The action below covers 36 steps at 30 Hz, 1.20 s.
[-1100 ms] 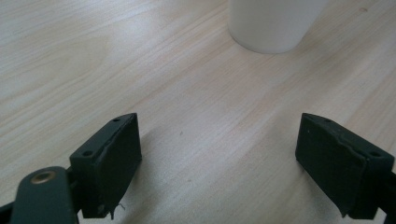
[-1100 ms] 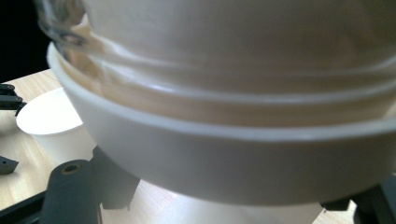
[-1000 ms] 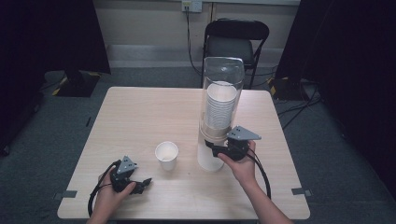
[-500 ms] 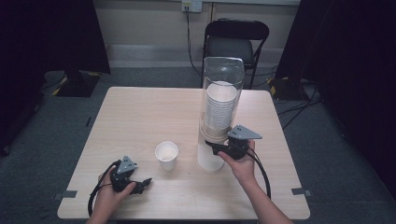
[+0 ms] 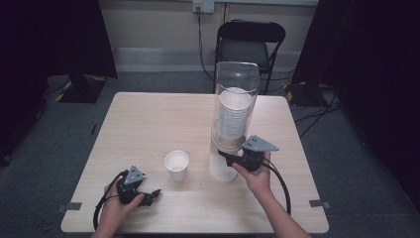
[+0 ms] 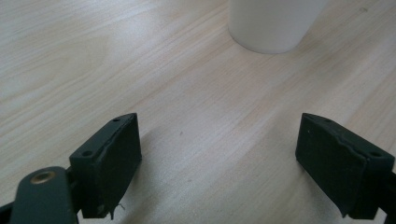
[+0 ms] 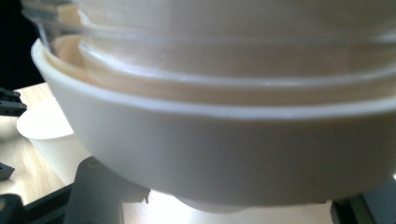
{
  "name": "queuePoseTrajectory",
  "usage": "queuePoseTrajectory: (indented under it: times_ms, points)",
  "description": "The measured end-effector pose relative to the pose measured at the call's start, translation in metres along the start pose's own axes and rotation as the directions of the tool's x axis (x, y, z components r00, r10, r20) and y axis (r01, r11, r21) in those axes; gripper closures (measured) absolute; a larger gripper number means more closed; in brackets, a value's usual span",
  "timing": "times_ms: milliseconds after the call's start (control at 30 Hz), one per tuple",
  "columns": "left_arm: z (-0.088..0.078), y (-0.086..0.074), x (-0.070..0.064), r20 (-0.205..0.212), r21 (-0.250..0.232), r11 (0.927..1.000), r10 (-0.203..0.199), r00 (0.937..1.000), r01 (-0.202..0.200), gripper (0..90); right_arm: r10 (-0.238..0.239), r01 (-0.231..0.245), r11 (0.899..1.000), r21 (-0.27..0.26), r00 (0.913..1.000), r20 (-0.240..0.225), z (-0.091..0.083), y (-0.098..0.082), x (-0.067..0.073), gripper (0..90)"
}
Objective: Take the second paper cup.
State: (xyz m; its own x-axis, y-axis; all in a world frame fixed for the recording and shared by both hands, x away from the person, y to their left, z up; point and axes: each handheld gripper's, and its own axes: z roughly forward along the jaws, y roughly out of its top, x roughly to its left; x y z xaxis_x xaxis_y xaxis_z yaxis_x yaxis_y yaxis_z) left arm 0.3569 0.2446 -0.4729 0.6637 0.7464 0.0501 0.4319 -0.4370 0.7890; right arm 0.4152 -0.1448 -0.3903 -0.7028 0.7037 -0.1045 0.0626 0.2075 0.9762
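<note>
Cup dispenser [image 5: 232, 129], upright at worktop [image 5: 148, 124] right; right hand-held gripper [image 5: 229, 159] had just been closing, pinching its bottom paper cup [image 5: 224, 168]. Left hand-held gripper [image 5: 154, 193] spread, resting near separate paper cup [image 5: 177, 165].

Black folding chair [image 5: 251, 45], grey carpet [image 5: 148, 82], dark curtains [image 5: 49, 34]

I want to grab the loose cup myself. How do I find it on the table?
Look at the wooden table and find the tall clear cup dispenser near its right side. Just left of it stands one small white paper cup. It is alone and open-topped, not stacked inside the tube like the others.
</note>
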Motion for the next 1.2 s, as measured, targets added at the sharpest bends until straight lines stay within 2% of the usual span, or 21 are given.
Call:
queuePoseTrajectory:
  times_ms: [500,667,1167,1200]
  points:
    - [0.0000,0.0000,0.0000,0.000,0.000,1.0000,0.000,1.0000,0.000,13.8,0.007,-0.007,1.000,0.007,1.0000,-0.003,-0.0004,-0.0008,-0.0006,35.5]
    - [0.0000,0.0000,0.0000,0.000,0.000,1.0000,0.000,1.0000,0.000,13.8,0.018,-0.018,1.000,-0.003,0.9998,-0.004,0.0005,-0.0024,-0.0002,35.6]
    - [0.0000,0.0000,0.0000,0.000,0.000,1.0000,0.000,1.0000,0.000,13.7,0.041,-0.041,0.999,0.008,0.9990,-0.014,0.0008,-0.0052,-0.0002,36.2]
    - [0.0000,0.0000,0.0001,0.000,0.000,1.0000,0.000,1.0000,0.000,13.7,0.029,-0.029,0.999,0.016,0.9996,-0.006,0.0009,-0.0057,-0.0002,36.4]
